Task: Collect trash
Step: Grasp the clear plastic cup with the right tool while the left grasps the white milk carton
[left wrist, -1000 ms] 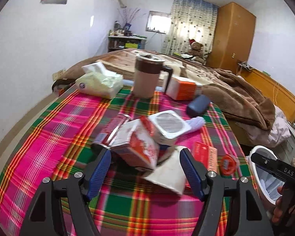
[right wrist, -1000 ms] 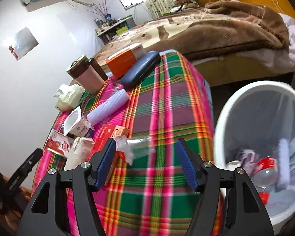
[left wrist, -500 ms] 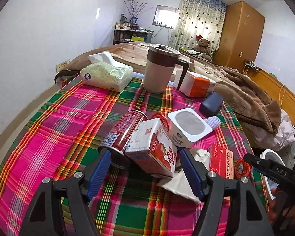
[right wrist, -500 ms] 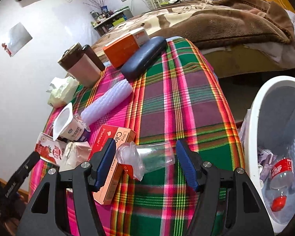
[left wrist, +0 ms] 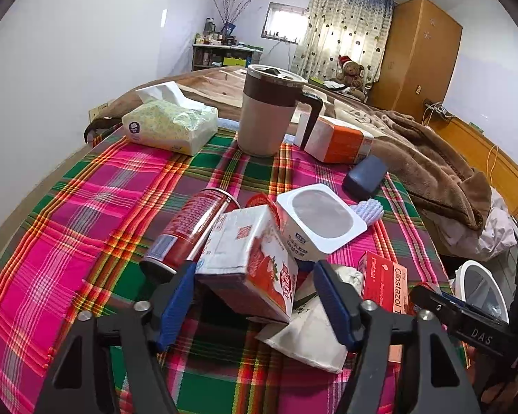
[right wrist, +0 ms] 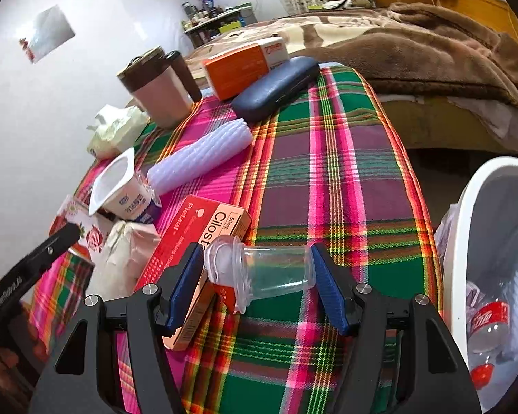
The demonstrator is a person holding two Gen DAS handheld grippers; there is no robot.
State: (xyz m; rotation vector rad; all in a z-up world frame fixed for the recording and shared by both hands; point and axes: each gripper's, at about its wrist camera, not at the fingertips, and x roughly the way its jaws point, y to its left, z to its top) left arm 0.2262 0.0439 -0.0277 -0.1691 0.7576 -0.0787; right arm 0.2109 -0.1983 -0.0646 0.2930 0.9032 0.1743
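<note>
On the plaid cloth-covered table (left wrist: 86, 227), the left gripper (left wrist: 255, 296) has just been narrowing its jaws around the red-and-white strawberry carton (left wrist: 255, 258), its left pad at the carton, the right a little clear. Right of it, the right gripper (right wrist: 259, 283) stands open astride the clear crumpled plastic cup (right wrist: 262, 272) lying near the table's right edge, by the red medicine box (right wrist: 193, 241). The white trash bin (right wrist: 466, 241) stands past that edge.

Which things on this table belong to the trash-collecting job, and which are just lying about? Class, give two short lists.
Belongs to the job:
- milk carton
- red can
- yogurt cup
- clear plastic cup
- white bin

Probably just lying about:
- tissue pack
- travel mug
- glasses case
- orange box
</note>
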